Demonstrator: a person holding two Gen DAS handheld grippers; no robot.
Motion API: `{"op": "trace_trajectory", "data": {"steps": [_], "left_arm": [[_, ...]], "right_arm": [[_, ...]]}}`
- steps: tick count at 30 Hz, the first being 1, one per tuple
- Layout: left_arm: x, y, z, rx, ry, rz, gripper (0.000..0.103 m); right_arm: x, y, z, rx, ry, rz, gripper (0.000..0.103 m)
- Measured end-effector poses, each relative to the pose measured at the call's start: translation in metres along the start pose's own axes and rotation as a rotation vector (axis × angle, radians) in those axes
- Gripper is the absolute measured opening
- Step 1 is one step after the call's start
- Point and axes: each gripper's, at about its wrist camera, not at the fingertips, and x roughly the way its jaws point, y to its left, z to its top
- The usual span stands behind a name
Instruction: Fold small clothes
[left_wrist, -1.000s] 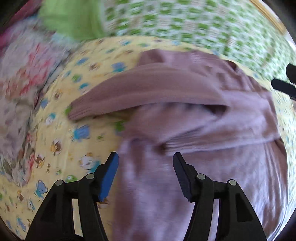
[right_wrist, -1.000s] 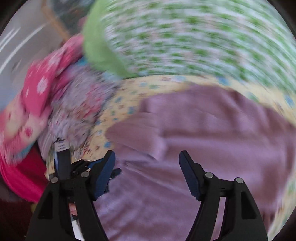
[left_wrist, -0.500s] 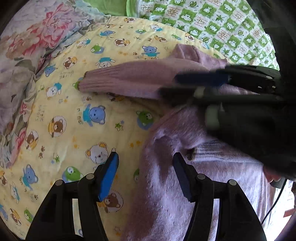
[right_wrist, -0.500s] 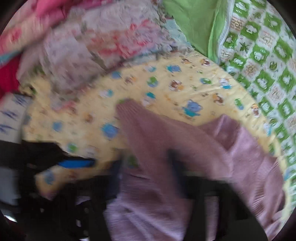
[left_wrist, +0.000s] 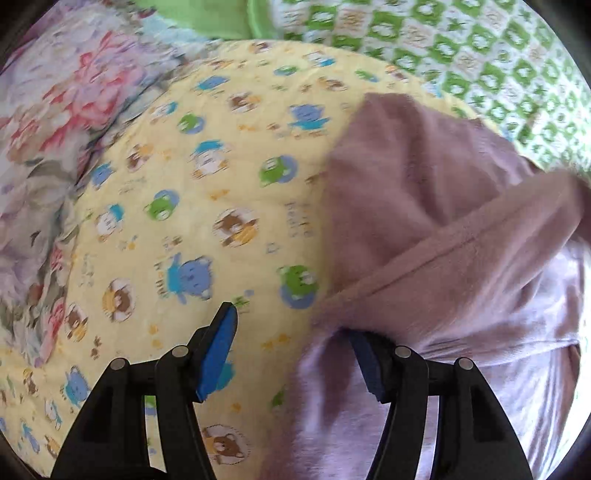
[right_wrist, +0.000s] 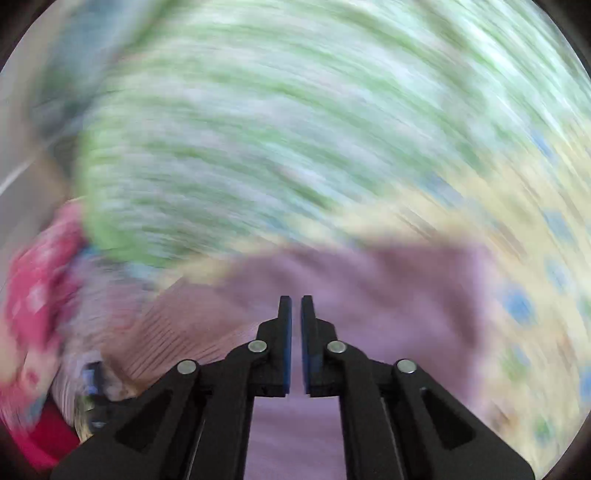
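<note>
A: The sweater (left_wrist: 436, 229) was a dusty mauve, lighter lilac lower down. The blanket (left_wrist: 207, 206) under it was pale yellow with little blue, green and brown cartoon bears.

B: And behind that, a white quilt (left_wrist: 480, 62) with green checks, plus a floral sheet (left_wrist: 62, 122) in pinks and greys. Both grippers were black with blue pads (left_wrist: 218, 354).

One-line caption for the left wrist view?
Open left hand-held gripper at the edge of a purple sweater on a yellow bear-print quilt.

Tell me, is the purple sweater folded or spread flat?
Partly folded: the purple sweater has its sleeve lying across its body.
</note>
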Motion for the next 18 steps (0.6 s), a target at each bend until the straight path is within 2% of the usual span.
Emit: {"op": "trace_trajectory", "data": {"steps": [1, 4, 6, 7, 8, 10, 13, 15, 18], "left_arm": [[0.001, 0.006, -0.005, -0.018, 0.001, 0.012, 0.063], [-0.002, 0.019, -0.010, -0.063, 0.001, -0.016, 0.063], [-0.006, 0.015, -0.011, -0.032, -0.006, -0.022, 0.061], [-0.009, 0.012, -0.011, -0.004, -0.013, -0.021, 0.061], [-0.013, 0.007, -0.011, 0.027, -0.024, -0.022, 0.061], [-0.016, -0.001, -0.010, 0.073, -0.036, -0.006, 0.061], [-0.015, -0.010, -0.007, 0.125, -0.044, 0.031, 0.061], [-0.011, -0.010, -0.007, 0.139, -0.043, 0.048, 0.061], [-0.004, -0.017, -0.002, 0.133, -0.037, 0.070, 0.061]], "right_arm": [[-0.002, -0.024, -0.010, 0.055, 0.038, -0.044, 0.008], [-0.010, -0.040, -0.028, 0.087, 0.061, -0.043, 0.009], [-0.010, -0.028, -0.036, 0.056, 0.075, -0.011, 0.034], [-0.008, -0.022, -0.037, 0.037, 0.084, 0.008, 0.052], [-0.005, -0.015, -0.038, 0.025, 0.087, 0.035, 0.059], [0.000, -0.003, -0.039, 0.053, 0.111, 0.104, 0.059], [0.017, 0.000, -0.050, 0.211, 0.209, 0.156, 0.059], [0.024, 0.000, -0.065, 0.314, 0.243, 0.218, 0.059], [0.037, -0.003, -0.079, 0.387, 0.259, 0.197, 0.059]]}}
